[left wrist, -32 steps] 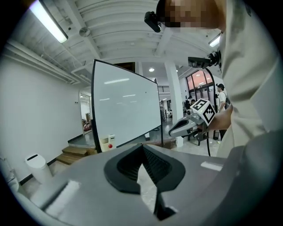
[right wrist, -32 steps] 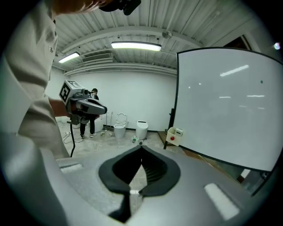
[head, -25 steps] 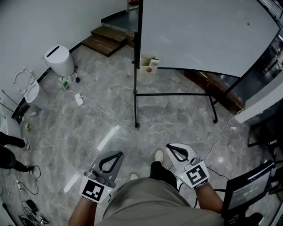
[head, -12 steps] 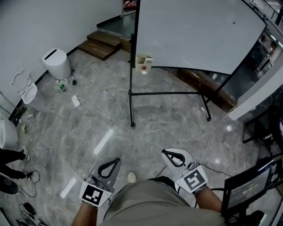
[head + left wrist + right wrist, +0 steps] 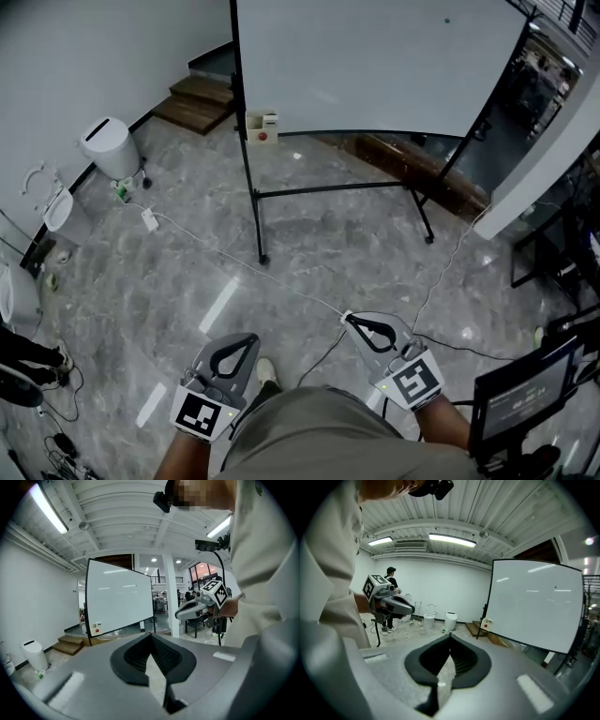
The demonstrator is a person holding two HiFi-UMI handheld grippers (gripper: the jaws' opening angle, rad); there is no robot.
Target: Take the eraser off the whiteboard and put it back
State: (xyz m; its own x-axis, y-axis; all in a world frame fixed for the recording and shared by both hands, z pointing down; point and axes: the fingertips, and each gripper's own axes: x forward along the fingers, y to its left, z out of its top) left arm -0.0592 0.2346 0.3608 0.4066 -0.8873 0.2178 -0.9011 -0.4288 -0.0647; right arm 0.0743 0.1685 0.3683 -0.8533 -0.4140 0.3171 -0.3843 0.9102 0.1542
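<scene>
Bin: a white lidded bin (image 5: 110, 142) stands at the left edge of the floor (image 5: 309, 234), against the white wall.
Steps: wooden steps (image 5: 192, 98) sit at the floor's far left corner, beyond the board's left post.
Cable: a white cable (image 5: 202, 241) lies across the grey marbled floor, from beside the bin towards the near right.
Left gripper: the left gripper (image 5: 251, 338) is at the floor's near edge, just in front of the person's body. Its jaws are pressed together with nothing between them (in its own view the ribbed dark pads meet at the tip). It points towards the board and is well apart from it.
Whiteboard: the whiteboard (image 5: 375, 66) stands on a black frame over the far half of the floor. It is blank except for one tiny dark dot near its upper right.
Eraser: too small to pick out with certainty. A small pale box (image 5: 262, 127) with a red dot hangs at the whiteboard's lower left corner, touching the left post.
Right gripper: the right gripper (image 5: 348, 319) is at the near edge, right of the body. Its jaws are also pressed together and hold nothing.
Screen: a dark screen (image 5: 525, 394) stands at the floor's near right corner.
</scene>
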